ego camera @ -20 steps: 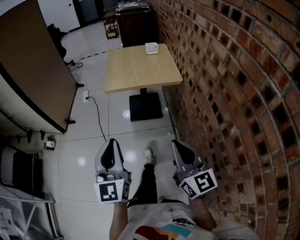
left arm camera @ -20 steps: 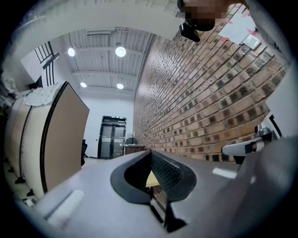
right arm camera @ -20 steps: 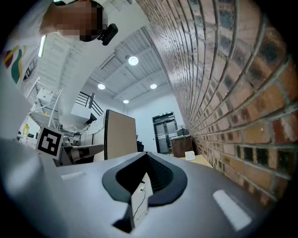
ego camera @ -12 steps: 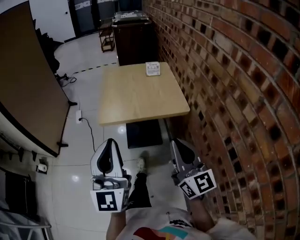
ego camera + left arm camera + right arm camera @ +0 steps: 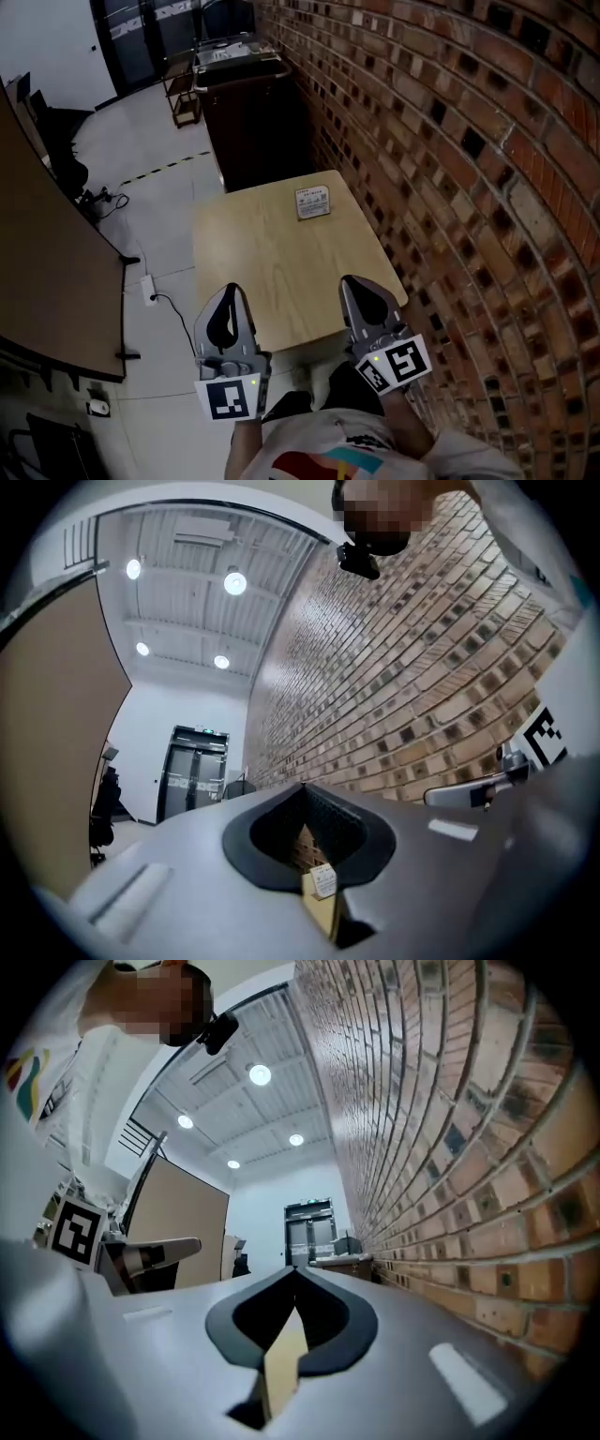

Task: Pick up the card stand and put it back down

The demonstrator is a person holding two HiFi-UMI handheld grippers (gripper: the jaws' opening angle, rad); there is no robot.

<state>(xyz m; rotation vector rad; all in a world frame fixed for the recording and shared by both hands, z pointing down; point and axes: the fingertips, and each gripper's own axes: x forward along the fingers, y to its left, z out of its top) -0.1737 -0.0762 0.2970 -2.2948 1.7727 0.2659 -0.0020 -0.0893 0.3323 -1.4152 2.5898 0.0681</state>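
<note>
The card stand (image 5: 313,202), a small white printed card, stands on the far right part of the light wooden table (image 5: 272,272), close to the brick wall. My left gripper (image 5: 230,291) and right gripper (image 5: 355,283) hover side by side over the table's near edge, well short of the stand. Both are shut with nothing between their jaws. In the left gripper view the card stand (image 5: 323,881) shows as a small patch beyond the closed left gripper (image 5: 302,789). The right gripper (image 5: 292,1271) view shows only a sliver of the table (image 5: 281,1372).
A brick wall (image 5: 450,187) runs along the table's right side. A dark cabinet (image 5: 253,103) stands behind the table. At the left are a brown partition (image 5: 47,281), a floor socket with a cable (image 5: 150,291) and glossy white floor.
The person has walked up to the table. It was about a step away and now lies under the gripper tips. Both grippers stayed shut and level.
</note>
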